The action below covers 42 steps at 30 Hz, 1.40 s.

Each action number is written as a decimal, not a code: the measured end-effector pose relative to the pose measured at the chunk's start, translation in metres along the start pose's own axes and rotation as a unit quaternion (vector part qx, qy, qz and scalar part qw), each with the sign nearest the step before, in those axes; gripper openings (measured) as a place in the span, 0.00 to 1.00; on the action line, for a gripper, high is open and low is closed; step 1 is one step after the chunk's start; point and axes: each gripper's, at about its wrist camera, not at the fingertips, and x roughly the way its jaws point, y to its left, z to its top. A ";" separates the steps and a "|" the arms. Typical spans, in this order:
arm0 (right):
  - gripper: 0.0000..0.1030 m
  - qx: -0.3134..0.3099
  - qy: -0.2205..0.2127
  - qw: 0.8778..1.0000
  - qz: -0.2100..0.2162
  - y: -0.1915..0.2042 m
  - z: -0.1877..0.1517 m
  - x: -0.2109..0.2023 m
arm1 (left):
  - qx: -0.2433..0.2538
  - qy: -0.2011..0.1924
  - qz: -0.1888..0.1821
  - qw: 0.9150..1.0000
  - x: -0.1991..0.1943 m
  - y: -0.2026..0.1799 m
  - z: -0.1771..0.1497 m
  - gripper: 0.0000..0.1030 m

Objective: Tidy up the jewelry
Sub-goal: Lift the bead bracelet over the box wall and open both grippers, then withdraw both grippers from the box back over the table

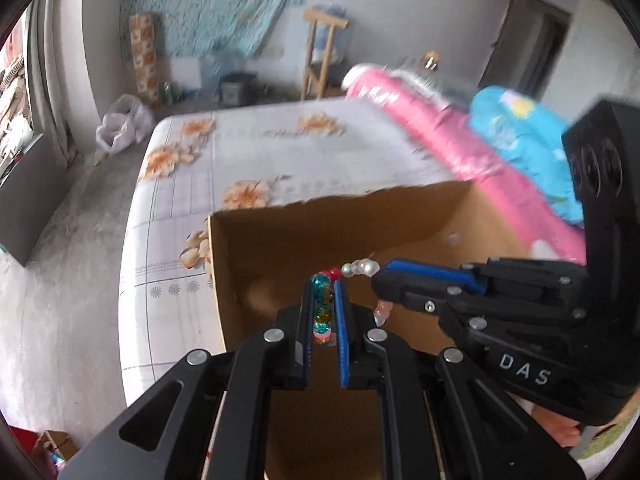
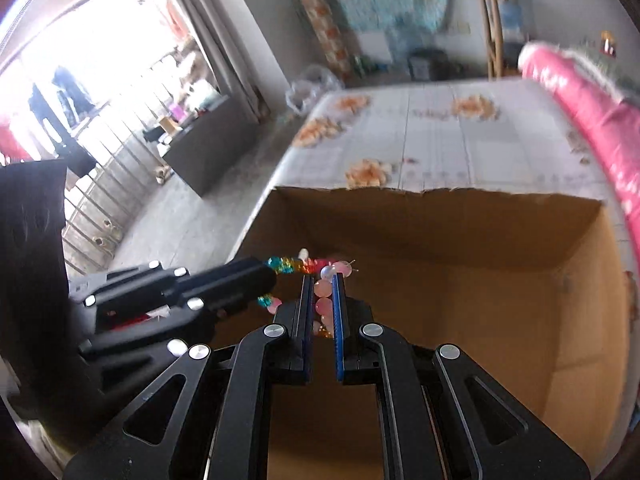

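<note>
Here, both grippers hold one beaded bracelet (image 1: 323,304) above an open cardboard box (image 1: 256,248) that stands on a bed with a floral sheet (image 1: 256,148). The left gripper (image 1: 323,300) has its jaws drawn narrow and clamped on the section of blue-green and orange translucent beads, which sits between the blue-edged pads. The right gripper (image 2: 322,300) likewise has its jaws narrow and pinched on the section of pink and pale pearl-like beads (image 2: 323,289). In the left wrist view, the right gripper enters from the right side, with white beads (image 1: 362,267) showing just at its tip and a few pink beads hanging below it. In the right wrist view, the left gripper (image 2: 269,280) enters from the left side, with coloured beads (image 2: 286,265) spanning from its tip to the right gripper's pads. The two gripper tips are near each other, and the bracelet runs between them over the box interior. A rolled pink quilt (image 1: 424,128) and a blue patterned pillow (image 1: 524,136) lie along the far right edge of the bed. Both views show motion blur.
</note>
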 end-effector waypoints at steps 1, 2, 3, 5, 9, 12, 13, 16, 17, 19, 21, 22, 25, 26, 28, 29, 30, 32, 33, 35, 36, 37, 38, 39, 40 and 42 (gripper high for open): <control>0.07 0.005 0.009 1.000 -0.002 -0.003 0.003 0.006 | -0.001 0.008 0.004 1.000 0.008 0.002 0.002 0.09; 0.07 0.010 0.019 1.000 -0.004 -0.006 0.007 0.012 | -0.002 0.020 0.010 1.000 0.016 0.005 0.004 0.09; 0.07 0.014 0.034 0.999 -0.006 -0.010 0.011 0.022 | -0.003 0.026 0.016 1.000 0.021 0.006 0.006 0.09; 0.07 0.024 0.046 0.999 -0.009 -0.015 0.017 0.029 | -0.004 0.036 0.029 0.999 0.029 0.009 0.008 0.09; 0.11 0.032 0.041 0.999 -0.015 -0.018 0.016 0.029 | -0.008 0.028 0.048 0.998 0.034 0.012 0.010 0.10; 0.15 0.037 0.029 0.999 -0.007 -0.024 0.019 0.034 | -0.014 0.022 0.051 0.998 0.031 0.012 0.011 0.12; 0.17 0.036 0.022 0.999 -0.007 -0.025 0.016 0.031 | -0.014 0.019 0.051 0.998 0.031 0.012 0.011 0.12; 0.21 0.035 0.007 0.999 -0.010 -0.029 0.019 0.031 | -0.010 0.004 0.058 0.998 0.023 0.008 0.010 0.15; 0.22 0.035 0.001 0.999 -0.009 -0.029 0.018 0.027 | -0.007 -0.003 0.062 0.998 0.018 0.006 0.009 0.17; 0.24 0.036 -0.012 0.999 -0.008 -0.029 0.017 0.019 | -0.002 -0.017 0.065 0.998 0.008 0.002 0.006 0.21; 0.24 0.038 -0.027 0.999 -0.004 -0.028 0.015 0.009 | 0.000 -0.029 0.065 0.997 -0.001 0.000 0.003 0.24; 0.26 0.038 -0.037 0.999 0.000 -0.026 0.014 0.002 | 0.002 -0.036 0.064 0.997 -0.008 -0.001 0.000 0.25; 0.27 0.035 -0.063 0.997 0.008 -0.021 0.008 -0.017 | 0.006 -0.054 0.064 0.996 -0.028 -0.005 -0.011 0.34; 0.27 0.034 -0.074 0.997 0.012 -0.020 0.004 -0.025 | 0.006 -0.059 0.063 0.996 -0.034 -0.006 -0.016 0.38; 0.28 0.035 -0.088 0.995 0.023 -0.017 -0.004 -0.038 | 0.010 -0.071 0.057 0.996 -0.048 -0.009 -0.026 0.44; 0.28 0.034 -0.093 0.995 0.028 -0.015 -0.009 -0.044 | 0.012 -0.076 0.054 0.996 -0.056 -0.011 -0.033 0.48; 0.28 0.034 -0.097 0.994 0.031 -0.014 -0.013 -0.049 | 0.013 -0.080 0.052 0.995 -0.062 -0.012 -0.041 0.52; 0.28 0.027 -0.105 0.993 0.042 -0.008 -0.026 -0.062 | 0.012 -0.087 0.044 0.995 -0.074 -0.015 -0.055 0.56; 0.28 0.023 -0.108 0.993 0.045 -0.006 -0.032 -0.067 | 0.011 -0.090 0.040 0.995 -0.079 -0.016 -0.061 0.60; 0.28 0.012 -0.114 0.992 0.059 0.000 -0.047 -0.080 | 0.007 -0.093 0.032 0.995 -0.088 -0.019 -0.077 0.65; 0.28 0.007 -0.116 0.991 0.064 0.002 -0.055 -0.085 | 0.008 -0.092 0.028 0.995 -0.092 -0.020 -0.084 0.68; 0.28 0.003 -0.116 0.991 0.065 0.004 -0.061 -0.088 | 0.010 -0.091 0.024 0.996 -0.095 -0.022 -0.090 0.69; 0.29 -0.001 -0.116 0.991 0.066 0.006 -0.067 -0.092 | 0.014 -0.090 0.020 0.996 -0.097 -0.025 -0.098 0.72; 0.29 -0.005 -0.115 0.991 0.068 0.007 -0.074 -0.094 | 0.018 -0.088 0.018 0.996 -0.099 -0.028 -0.105 0.74; 0.29 -0.008 -0.111 0.991 0.070 0.008 -0.082 -0.097 | 0.022 -0.086 0.019 0.996 -0.100 -0.031 -0.114 0.75; 0.29 -0.008 -0.102 0.992 0.073 0.009 -0.095 -0.099 | 0.024 -0.082 0.020 0.996 -0.101 -0.035 -0.126 0.77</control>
